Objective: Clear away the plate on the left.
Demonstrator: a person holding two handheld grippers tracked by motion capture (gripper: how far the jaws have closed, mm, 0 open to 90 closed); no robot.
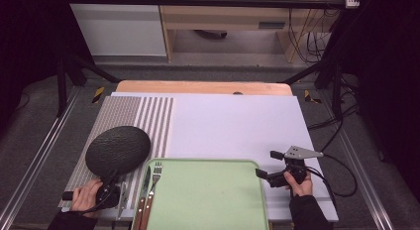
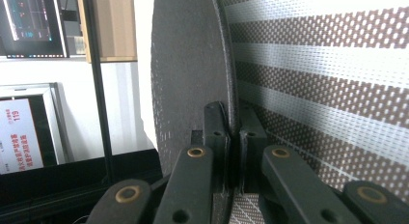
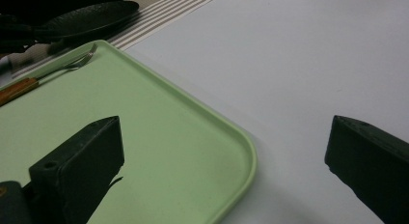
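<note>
A black round plate lies over the striped placemat at the left. My left gripper is shut on its near rim; in the left gripper view the two jaws pinch the plate edge between their pads. A light green tray sits at the front middle, with a fork and a knife, both wooden-handled, along its left side. My right gripper stands open at the tray's far right corner. In its own view, one jaw is over the tray and the other over the white board.
A white board covers the table right of the placemat. The wooden table edge shows at the back. Black frame posts stand at both sides, and cables lie on the floor to the right. The right gripper's cable loops over the board's right edge.
</note>
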